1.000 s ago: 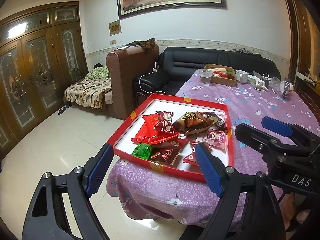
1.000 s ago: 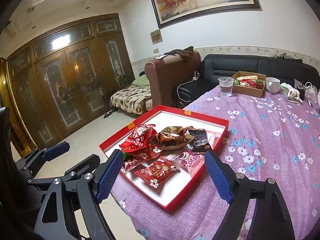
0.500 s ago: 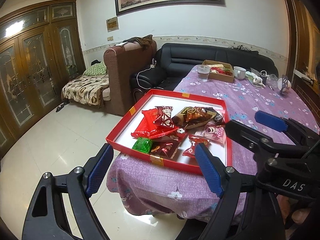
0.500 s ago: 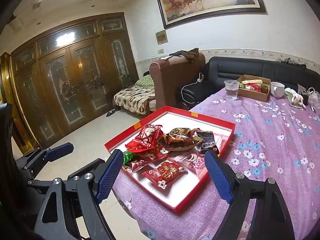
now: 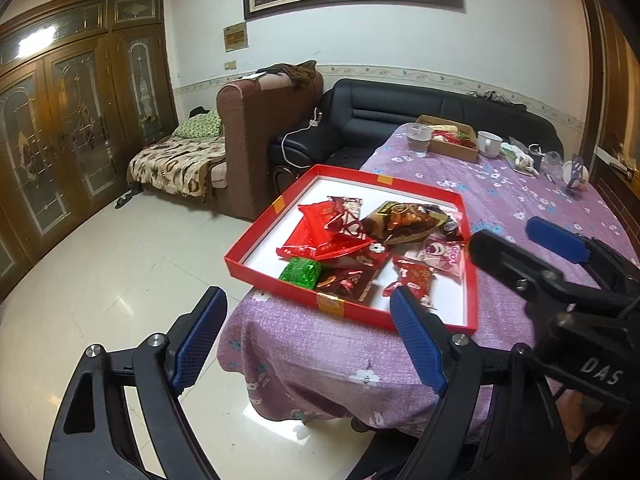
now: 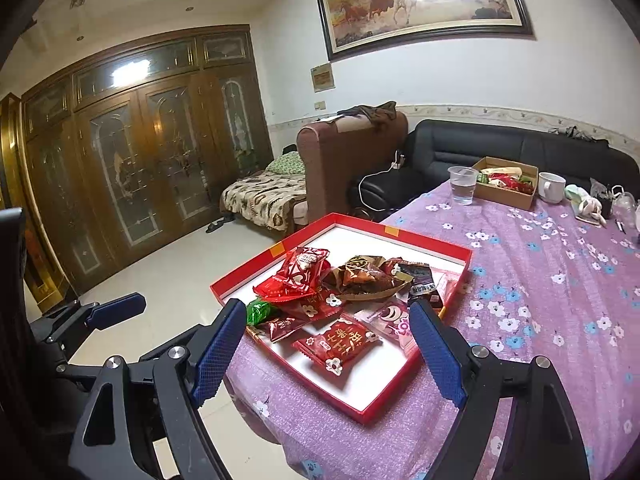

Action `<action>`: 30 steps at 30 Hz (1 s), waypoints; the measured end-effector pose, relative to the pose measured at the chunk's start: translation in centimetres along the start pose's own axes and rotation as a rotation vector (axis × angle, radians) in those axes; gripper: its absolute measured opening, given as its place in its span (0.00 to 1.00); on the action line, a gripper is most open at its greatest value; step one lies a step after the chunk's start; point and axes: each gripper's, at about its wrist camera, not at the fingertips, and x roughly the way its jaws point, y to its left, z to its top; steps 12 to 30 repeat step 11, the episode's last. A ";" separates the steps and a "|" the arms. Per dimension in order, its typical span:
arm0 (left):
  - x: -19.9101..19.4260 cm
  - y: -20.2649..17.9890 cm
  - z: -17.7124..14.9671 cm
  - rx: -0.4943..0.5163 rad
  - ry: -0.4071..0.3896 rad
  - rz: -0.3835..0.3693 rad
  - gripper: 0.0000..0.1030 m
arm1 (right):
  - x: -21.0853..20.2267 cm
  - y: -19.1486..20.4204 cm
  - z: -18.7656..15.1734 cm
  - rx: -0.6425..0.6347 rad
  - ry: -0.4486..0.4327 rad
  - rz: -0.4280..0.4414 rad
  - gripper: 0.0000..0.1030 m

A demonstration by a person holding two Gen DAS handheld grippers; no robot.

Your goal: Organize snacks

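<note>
Purple tablecloth (image 6: 560, 300) lies bare right of the red tray (image 6: 404, 380); snack packets (image 6: 344, 300) crowd it.

your snacks sit heaped in the red tray (image 5: 267, 240) at the near corner of the purple cloth, its white floor showing round them. you've got a red packet (image 6: 298, 276) tilted on top, a brown bag (image 6: 362, 278) beside it, a small green packet (image 5: 301, 273) near the front rim, a pink packet (image 5: 440, 256), and a red flowered packet (image 6: 340, 344) lying flat, nearest you.
</note>
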 end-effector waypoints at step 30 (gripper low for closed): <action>0.8 0.1 0.2 0.000 -0.004 0.015 0.82 | 0.3 -0.4 -0.1 0.024 0.008 0.005 0.82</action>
